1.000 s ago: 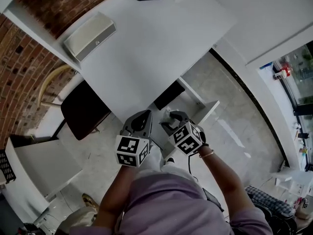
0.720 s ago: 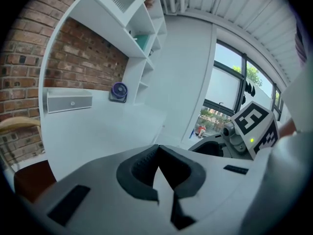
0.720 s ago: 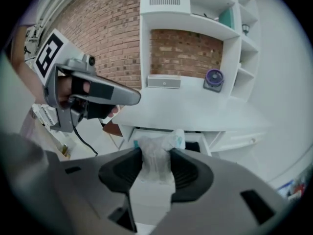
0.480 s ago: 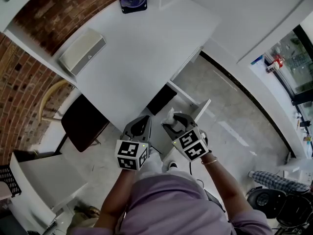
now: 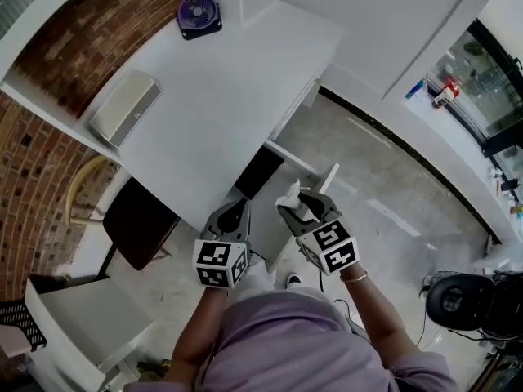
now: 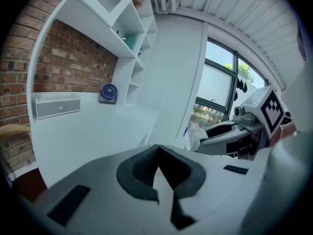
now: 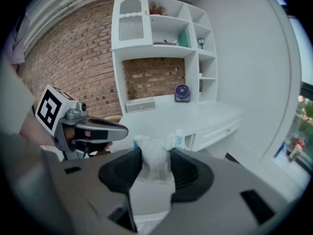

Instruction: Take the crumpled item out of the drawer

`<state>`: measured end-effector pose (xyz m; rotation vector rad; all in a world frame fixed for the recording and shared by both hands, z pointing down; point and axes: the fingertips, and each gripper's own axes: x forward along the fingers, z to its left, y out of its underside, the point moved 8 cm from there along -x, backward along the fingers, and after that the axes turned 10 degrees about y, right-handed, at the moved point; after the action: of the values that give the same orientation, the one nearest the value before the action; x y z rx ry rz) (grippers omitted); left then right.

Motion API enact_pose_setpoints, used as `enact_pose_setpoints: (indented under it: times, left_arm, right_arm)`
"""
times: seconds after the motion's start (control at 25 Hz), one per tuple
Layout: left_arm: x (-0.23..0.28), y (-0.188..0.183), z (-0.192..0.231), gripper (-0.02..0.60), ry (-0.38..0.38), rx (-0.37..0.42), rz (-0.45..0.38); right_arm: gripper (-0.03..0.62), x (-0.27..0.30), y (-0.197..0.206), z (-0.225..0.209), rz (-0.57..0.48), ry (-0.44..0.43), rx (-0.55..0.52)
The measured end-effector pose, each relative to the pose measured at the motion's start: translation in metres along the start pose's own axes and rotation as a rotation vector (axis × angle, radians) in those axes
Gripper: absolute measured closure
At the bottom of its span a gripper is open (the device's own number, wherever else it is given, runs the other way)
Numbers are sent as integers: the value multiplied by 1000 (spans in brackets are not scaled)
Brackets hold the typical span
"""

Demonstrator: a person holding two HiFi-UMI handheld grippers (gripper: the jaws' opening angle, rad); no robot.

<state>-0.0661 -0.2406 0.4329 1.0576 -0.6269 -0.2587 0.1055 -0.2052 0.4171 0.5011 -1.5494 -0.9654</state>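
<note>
The crumpled item (image 7: pixel 155 159), a wad of clear-white plastic with a bit of blue print, sits pinched between the dark pads of my right gripper (image 7: pixel 155 169). In the head view the crumpled item (image 5: pixel 290 193) sticks out of the right gripper (image 5: pixel 301 207), just above the front panel of the open white drawer (image 5: pixel 325 180). My left gripper (image 5: pixel 234 219) hangs beside it on the left, over the desk's edge. Its jaws (image 6: pixel 159 148) are shut with nothing between them. From the left gripper view, the right gripper (image 6: pixel 230 131) and the wad (image 6: pixel 194 135) show at the right.
A white desk (image 5: pixel 221 88) carries a purple fan (image 5: pixel 198 15) and a long white box (image 5: pixel 124 109). White shelving (image 7: pixel 161 38) stands on a brick wall behind it. A dark chair (image 5: pixel 139 219) is left of the desk. Grey floor (image 5: pixel 392 178) lies to the right.
The head view has swung, so the desk sits further up and left in the picture. The right gripper keeps the wad pinched by the drawer front; the left gripper stays beside it.
</note>
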Motion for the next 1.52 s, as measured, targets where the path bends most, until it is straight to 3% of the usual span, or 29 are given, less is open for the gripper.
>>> enact_pose_setpoints:
  times: [0.72,1.52]
  left_arm:
    - [6,-6,-25,580,23,6,-17]
    - [2,-10,-28,580,30,21,-32]
  right_arm:
    - [408,-46,11,-35,-157,166,170]
    - [433,-57,10,-37,-224,246,211]
